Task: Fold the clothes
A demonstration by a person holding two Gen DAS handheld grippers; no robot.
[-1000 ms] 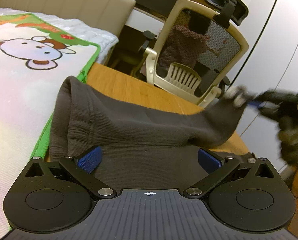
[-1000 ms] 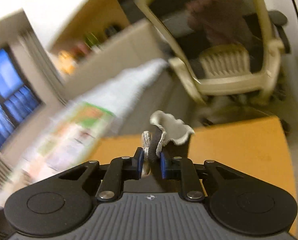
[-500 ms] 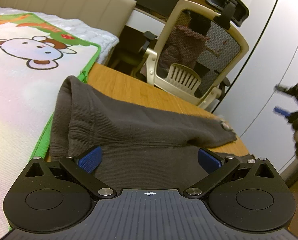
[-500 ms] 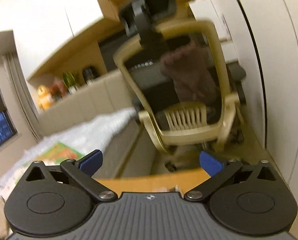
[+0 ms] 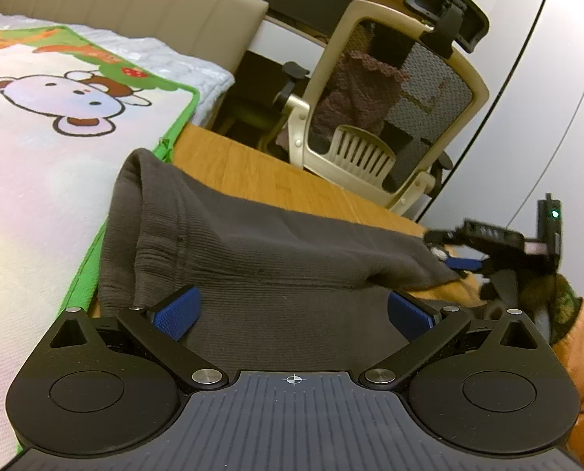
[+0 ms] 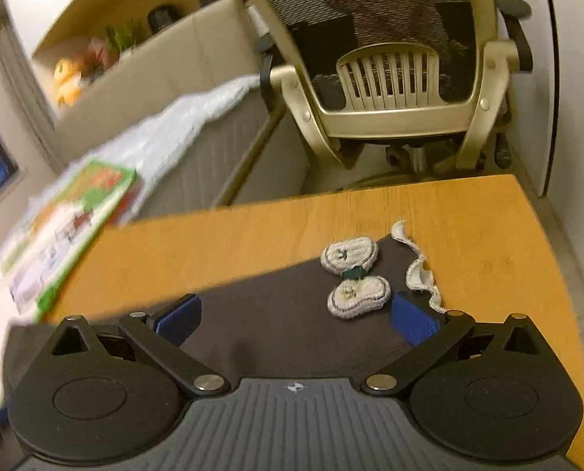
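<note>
A dark grey knitted garment (image 5: 260, 243) lies partly folded on the wooden table (image 5: 252, 172), its left fold bunched near the mat's green edge. My left gripper (image 5: 292, 310) is open, its blue pads low over the near part of the cloth. In the right wrist view the same garment (image 6: 276, 314) shows a white bow-shaped applique (image 6: 354, 274) and white lace trim (image 6: 417, 271). My right gripper (image 6: 296, 314) is open just above that end, empty. It also shows, blurred, at the right of the left wrist view (image 5: 488, 243).
A cartoon bear mat (image 5: 48, 125) lies on the bed left of the table. A beige mesh office chair (image 5: 390, 110) stands beyond the table's far edge. The table's right edge (image 6: 547, 259) drops to the floor. An orange sleeve (image 5: 582, 353) shows at right.
My right gripper let go of the garment's trimmed end, opened, swung up and away, then came back down over it. The cloth end now lies flat. My left gripper stayed still.
</note>
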